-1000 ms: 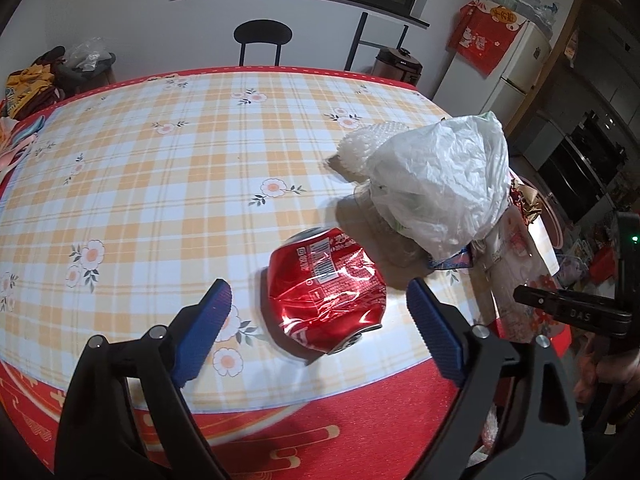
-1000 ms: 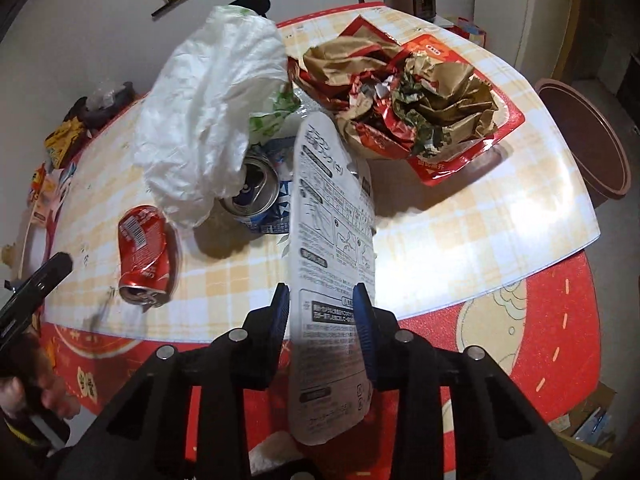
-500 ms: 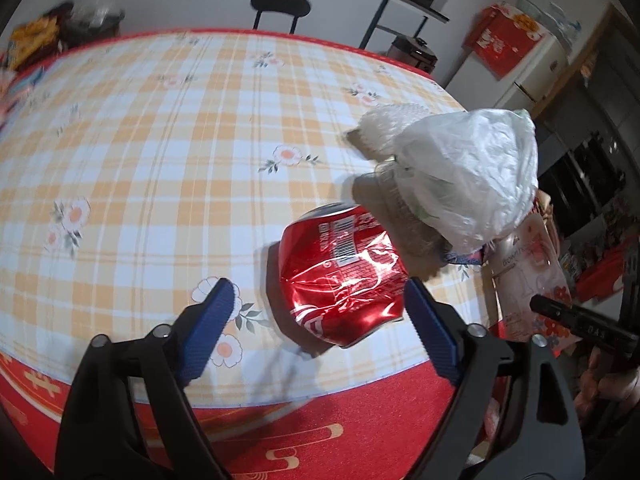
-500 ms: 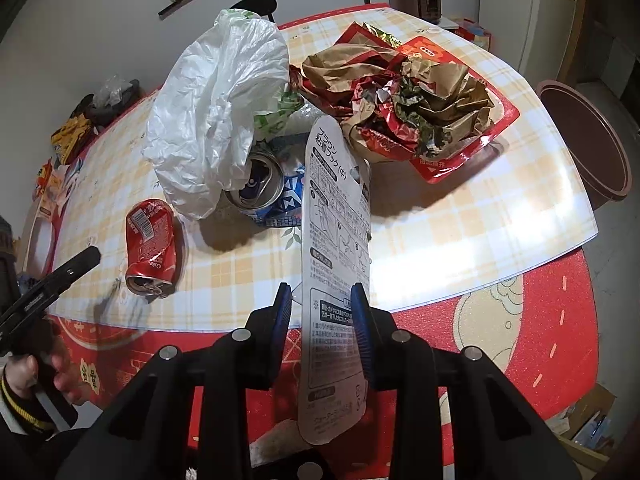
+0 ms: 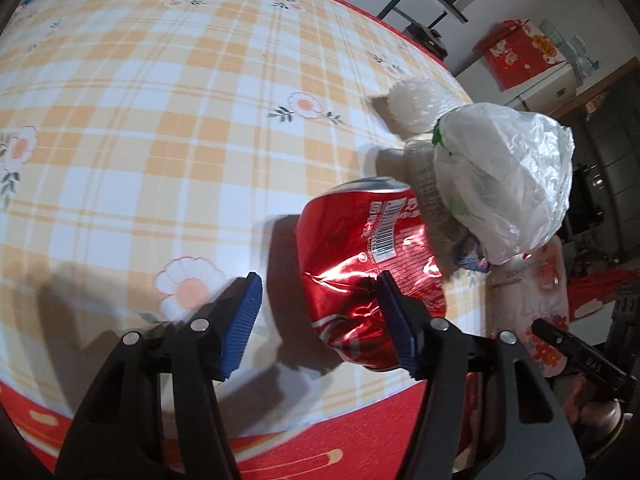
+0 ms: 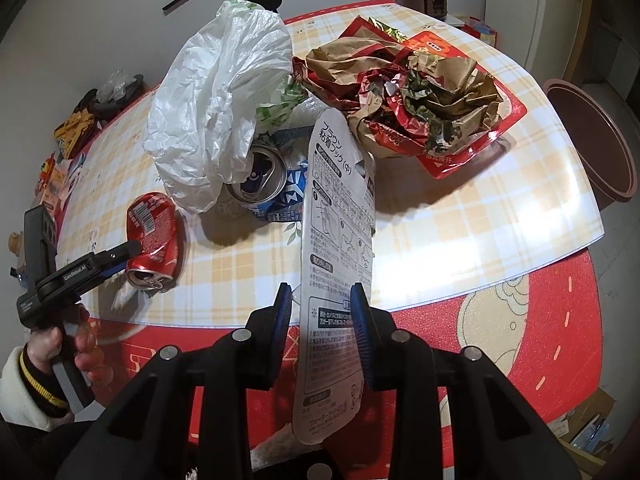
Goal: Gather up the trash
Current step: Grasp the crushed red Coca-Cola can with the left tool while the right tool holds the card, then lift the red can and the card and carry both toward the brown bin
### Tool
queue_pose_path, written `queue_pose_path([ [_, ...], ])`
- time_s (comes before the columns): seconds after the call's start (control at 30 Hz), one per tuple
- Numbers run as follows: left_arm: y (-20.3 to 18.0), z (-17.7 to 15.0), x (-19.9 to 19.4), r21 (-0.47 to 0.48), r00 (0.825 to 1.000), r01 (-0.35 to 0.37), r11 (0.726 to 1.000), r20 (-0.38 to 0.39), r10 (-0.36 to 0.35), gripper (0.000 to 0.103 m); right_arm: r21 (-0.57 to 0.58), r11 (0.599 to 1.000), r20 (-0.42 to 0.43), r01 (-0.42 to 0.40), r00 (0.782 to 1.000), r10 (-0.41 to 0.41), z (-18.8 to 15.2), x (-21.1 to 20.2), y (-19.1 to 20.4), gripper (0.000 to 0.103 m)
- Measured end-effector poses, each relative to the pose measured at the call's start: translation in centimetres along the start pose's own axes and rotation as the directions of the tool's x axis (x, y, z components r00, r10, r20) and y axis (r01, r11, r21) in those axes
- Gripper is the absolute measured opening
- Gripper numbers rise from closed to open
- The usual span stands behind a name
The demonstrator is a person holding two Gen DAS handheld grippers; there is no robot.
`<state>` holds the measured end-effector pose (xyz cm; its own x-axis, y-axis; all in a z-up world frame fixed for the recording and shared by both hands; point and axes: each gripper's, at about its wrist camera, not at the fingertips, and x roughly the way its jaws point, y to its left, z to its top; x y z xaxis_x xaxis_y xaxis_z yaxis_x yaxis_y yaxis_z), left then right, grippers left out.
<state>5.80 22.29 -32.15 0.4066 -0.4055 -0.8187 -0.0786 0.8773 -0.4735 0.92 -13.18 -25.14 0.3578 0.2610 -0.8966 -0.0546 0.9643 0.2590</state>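
On the left wrist view: left hand-held gripper [image 5: 316, 312] low over the checked orange-and-white bench [image 5: 160, 120], blue-padded jaws just closing, half-wide. Crushed red aluminium drink can [image 5: 372, 264] lying on its side near the bench's front edge, right pad against its dented flank, left pad clear of it with bare cloth between; not yet clamped. Crumpled white plastic bag [image 5: 508, 184] just beyond the can on the right, touching a white knitted-looking lump [image 5: 416, 104] behind it. Pale printed packet [image 5: 532, 280] at far right, edge of the other tool in front of it.

On the right wrist view: right hand-held gripper [image 6: 322, 320] narrow, pinching a long white printed packaging card [image 6: 340, 216] that stands upright between the pads. Same red can [image 6: 152, 236] at left, by the bench edge, left tool's tip against it, a hand [image 6: 64, 344] in a cream sleeve on the handle. White bag [image 6: 216, 96] heaped over an opened silver-and-blue can [image 6: 264, 184]. Crumpled brown and red wrappers [image 6: 412, 100] on a red tray [image 6: 480, 148] farther back. Round brown bin [image 6: 600, 140] beside the bench at right.
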Motion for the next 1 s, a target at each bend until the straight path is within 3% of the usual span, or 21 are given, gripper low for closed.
queue_pose_path([
  [0.43, -0.4, 1.0, 1.6, -0.051, 0.994, 0.109, 0.993, -0.019, -0.11, 0.056, -0.008, 1.0, -0.004, -0.009, 1.0, 0.009, 0.1, 0.2, 0.1, 0.031],
  [0.57, -0.6, 0.7, 2.4, -0.087, 0.984, 0.165, 0.982, -0.059, -0.171, 0.038, 0.0, 1.0, -0.002, -0.015, 1.0, 0.015, -0.1, 0.2, 0.0, 0.031],
  [0.6, -0.8, 0.7, 2.4, -0.085, 0.984, 0.164, 0.983, -0.059, -0.169, 0.037, 0.001, 1.0, -0.002, -0.017, 1.0, 0.017, -0.1, 0.2, -0.1, 0.031],
  [0.67, -1.2, 0.6, 2.1, -0.065, 0.984, 0.164, 0.984, -0.059, -0.167, 0.024, 0.003, 1.0, -0.002, -0.021, 1.0, 0.021, -0.1, 0.2, -0.2, 0.031],
  [0.77, -1.6, 0.6, 1.4, -0.055, 0.983, 0.177, 0.983, -0.045, -0.179, 0.013, 0.006, 1.0, 0.001, -0.027, 1.0, 0.027, -0.1, 0.0, -0.3, 0.03],
  [1.0, -1.7, 0.0, -1.4, -0.023, 0.985, 0.172, 0.985, 0.012, -0.171, 0.01, 0.003, 0.999, 0.019, -0.035, 0.999, 0.035, -0.1, -0.6, -0.3, 0.029],
])
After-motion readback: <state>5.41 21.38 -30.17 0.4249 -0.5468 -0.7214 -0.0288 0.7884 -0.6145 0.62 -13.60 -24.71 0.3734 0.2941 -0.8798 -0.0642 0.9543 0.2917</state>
